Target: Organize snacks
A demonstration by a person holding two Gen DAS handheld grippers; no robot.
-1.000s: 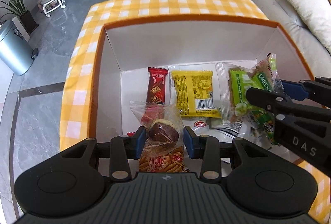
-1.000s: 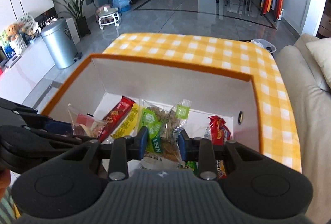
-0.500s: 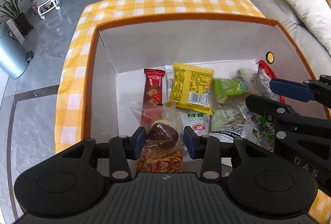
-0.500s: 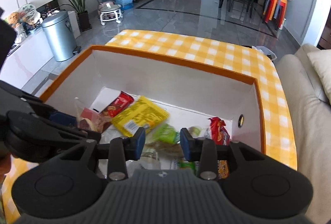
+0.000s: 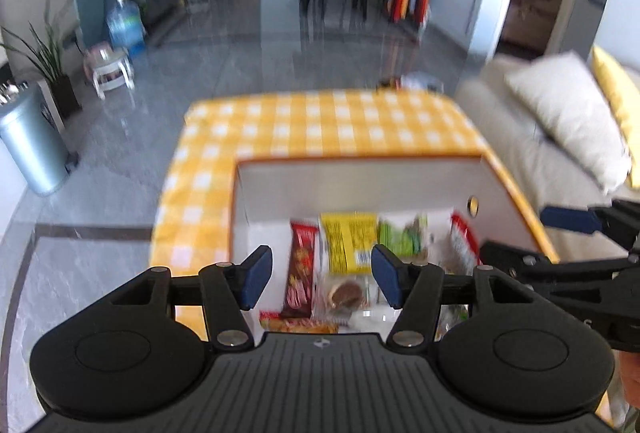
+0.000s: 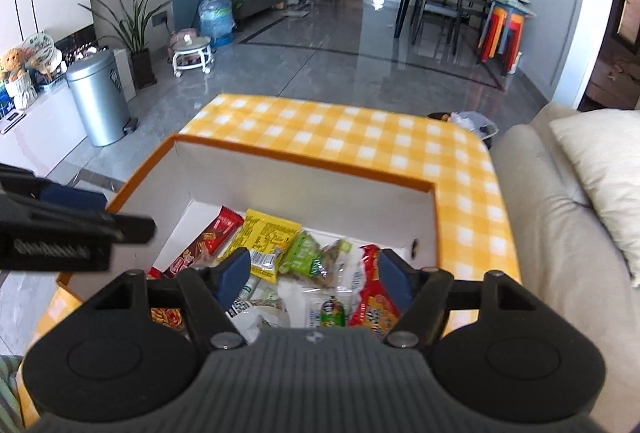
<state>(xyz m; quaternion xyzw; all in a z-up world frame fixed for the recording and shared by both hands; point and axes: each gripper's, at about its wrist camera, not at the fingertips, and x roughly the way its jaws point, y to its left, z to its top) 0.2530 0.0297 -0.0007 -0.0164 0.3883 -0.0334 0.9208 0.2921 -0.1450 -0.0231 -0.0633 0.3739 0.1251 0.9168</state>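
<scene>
1. Both tools are empty right now. The left gripper (image 5: pixel 318 283) has just been opening, its blue pads spread wide with only air between them. The round chocolate cake in clear wrap (image 5: pixel 347 293) lies in the box below the gap, not touched by either pad.

2. Same with the right gripper (image 6: pixel 314 275): jaws just been opening, standing wide, nothing pinched. The green nut bag (image 6: pixel 306 257) sits loose in the pile under it.

3. The snacks are all inside the white box with the orange rim (image 6: pixel 304 163), which sits on the yellow checked cloth (image 6: pixel 360 137). In the right wrist view, the brown-red bar (image 6: pixel 208 241) is at about 10 o'clock in the box, the yellow pack (image 6: pixel 266 235) toward 12, and the red crinkly bag (image 6: pixel 374 297) at 3.

4. My guess is this is the let-go-and-pull-back step. To do it well, lift straight up and clear of the rim before swinging away, so the pads don't snag a wrapper. Keep the two tools apart too; the left one crosses at 9 o'clock in the right view.

5. Materials: mostly thin shiny plastic film, crinkly and slippery. The bar is flat and stiff-looking, the bags puffy and irregular. The box looks like smooth cardboard with straight walls and a small round hole (image 6: pixel 414 244) in the right side.
</scene>
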